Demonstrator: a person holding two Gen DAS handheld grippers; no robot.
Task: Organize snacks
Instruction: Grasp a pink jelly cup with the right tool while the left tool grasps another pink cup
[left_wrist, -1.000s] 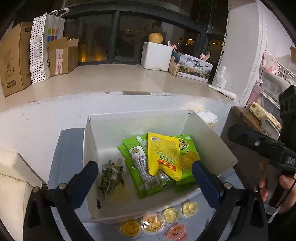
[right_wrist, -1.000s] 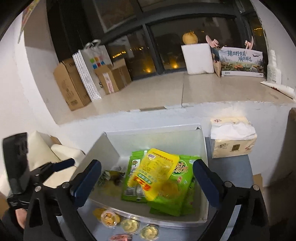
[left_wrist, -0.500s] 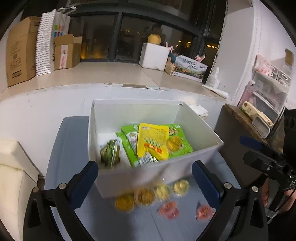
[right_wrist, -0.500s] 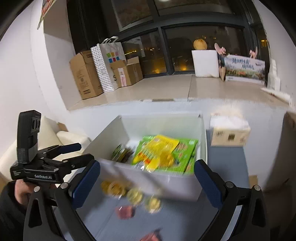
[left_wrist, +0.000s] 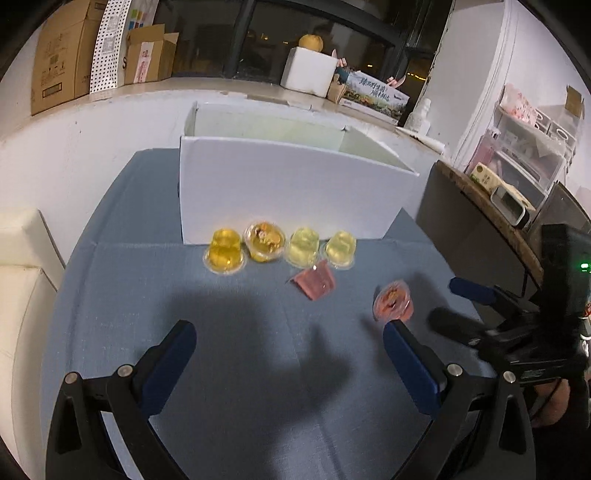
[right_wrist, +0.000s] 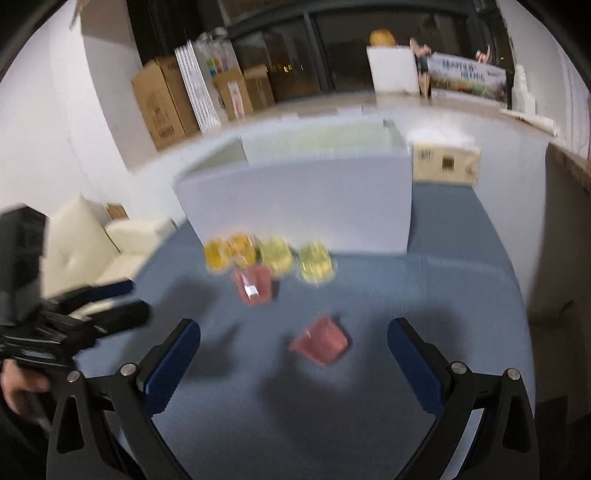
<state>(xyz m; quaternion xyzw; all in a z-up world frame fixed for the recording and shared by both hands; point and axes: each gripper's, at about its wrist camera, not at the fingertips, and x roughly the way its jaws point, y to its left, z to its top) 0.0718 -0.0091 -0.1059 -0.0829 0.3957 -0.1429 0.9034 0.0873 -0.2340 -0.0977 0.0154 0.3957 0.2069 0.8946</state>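
Note:
A white box (left_wrist: 288, 192) stands on the blue cloth; its contents are hidden from this low angle. Several yellow jelly cups (left_wrist: 280, 245) sit in a row against its front wall. Two pink jelly cups lie nearer, one tipped (left_wrist: 314, 282) and one to the right (left_wrist: 393, 301). My left gripper (left_wrist: 288, 354) is open and empty, low over the cloth in front of them. My right gripper (right_wrist: 293, 350) is open and empty, with a pink cup (right_wrist: 320, 343) lying between its fingers' line of sight. The right wrist view is blurred.
A tissue box (right_wrist: 445, 164) stands right of the white box. A dark side table (left_wrist: 476, 221) with containers is at the right. A cream cushion (left_wrist: 18, 280) lies at the left. Cardboard boxes (left_wrist: 59, 55) stand on the window ledge behind.
Both grippers have pulled back and dropped low, from looking down into the box to facing its front wall. The jelly cups now lie ahead of the fingers.

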